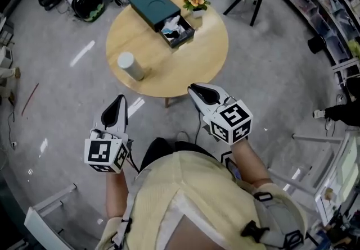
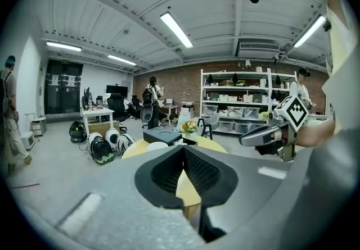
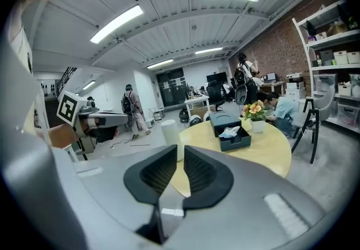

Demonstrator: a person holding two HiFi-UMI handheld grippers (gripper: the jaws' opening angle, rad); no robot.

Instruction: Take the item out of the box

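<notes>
Box is not yet being reached; the step in hand is judged to be the approach.

Left tongs are hanging short of the table's near edge, over the floor. Their jaws are meeting at the tips and holding nothing. Right tongs are reaching as far as the near edge, jaws standing a narrow slit apart with nothing between them. Both are pointing toward the table and slightly down.

A white cylinder is standing near the left edge, closest to the left tongs. The box is sitting at the far edge with its drawer pulled out toward the middle. The item, a white and dark bundle that cannot be identified, is lying in that drawer. A flower pot is standing just beside the box, at the far edge.

The next move is judged to call for:
- carrying the right tongs across to the drawer;
- widening the jaws first, then lowering them over the item;
- possibly steadying the box with the left tongs.
</notes>
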